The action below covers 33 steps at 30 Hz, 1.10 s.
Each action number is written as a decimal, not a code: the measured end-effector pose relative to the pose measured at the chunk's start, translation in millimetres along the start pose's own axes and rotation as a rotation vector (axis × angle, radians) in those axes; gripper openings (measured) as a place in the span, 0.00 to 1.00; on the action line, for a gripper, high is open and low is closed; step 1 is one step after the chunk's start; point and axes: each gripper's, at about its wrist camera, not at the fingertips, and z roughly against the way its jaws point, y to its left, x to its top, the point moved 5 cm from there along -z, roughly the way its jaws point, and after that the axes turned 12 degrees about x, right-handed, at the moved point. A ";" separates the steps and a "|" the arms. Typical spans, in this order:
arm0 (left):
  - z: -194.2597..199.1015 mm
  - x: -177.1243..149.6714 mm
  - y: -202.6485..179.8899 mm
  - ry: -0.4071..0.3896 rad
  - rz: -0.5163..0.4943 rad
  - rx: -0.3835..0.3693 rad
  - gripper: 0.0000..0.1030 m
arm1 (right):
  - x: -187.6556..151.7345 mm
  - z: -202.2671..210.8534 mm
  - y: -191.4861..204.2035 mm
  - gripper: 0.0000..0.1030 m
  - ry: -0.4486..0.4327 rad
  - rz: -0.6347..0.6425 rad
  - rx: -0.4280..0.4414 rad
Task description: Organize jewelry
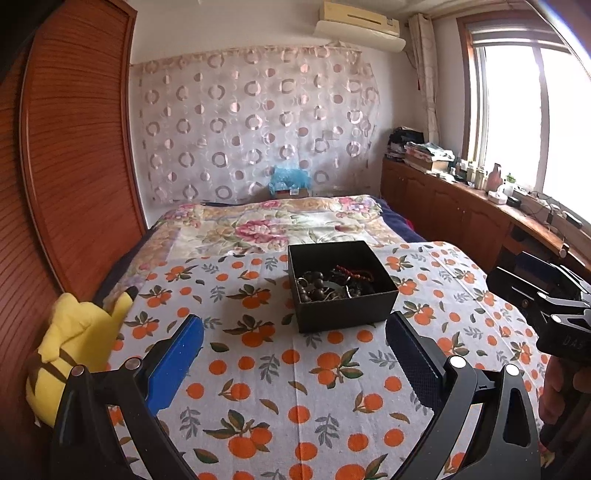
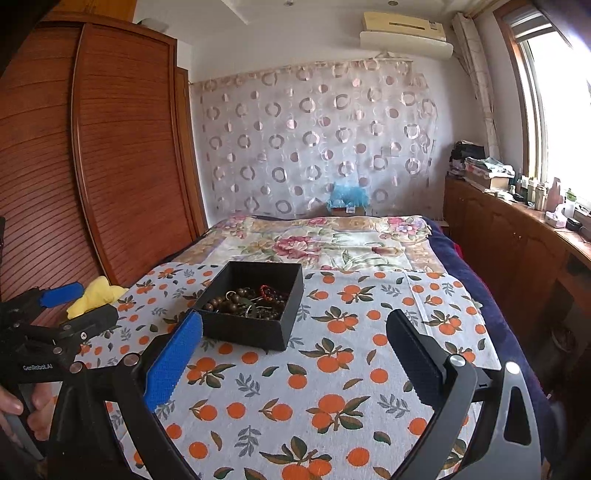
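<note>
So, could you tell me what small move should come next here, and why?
Probably ease the right gripper forward and down toward the black box. Both grippers are open and empty, the left gripper hangs short of it too, and the wooden beads and red bracelet lie tangled inside.

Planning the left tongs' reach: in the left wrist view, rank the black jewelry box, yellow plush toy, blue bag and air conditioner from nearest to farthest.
From the left tongs:
1. Black jewelry box, just ahead; yellow plush toy, left edge: too close to call.
2. Blue bag, beyond the bed.
3. Air conditioner, high on the far wall.
</note>
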 end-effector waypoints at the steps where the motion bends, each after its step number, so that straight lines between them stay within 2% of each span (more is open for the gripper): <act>1: 0.7 0.1 0.0 -0.001 0.001 0.002 0.93 | -0.2 0.1 0.7 0.97 -0.001 0.001 -0.001; 33: 3.6 0.3 0.6 -0.001 0.009 0.000 0.93 | -1.0 -0.3 1.1 0.97 0.000 0.001 -0.001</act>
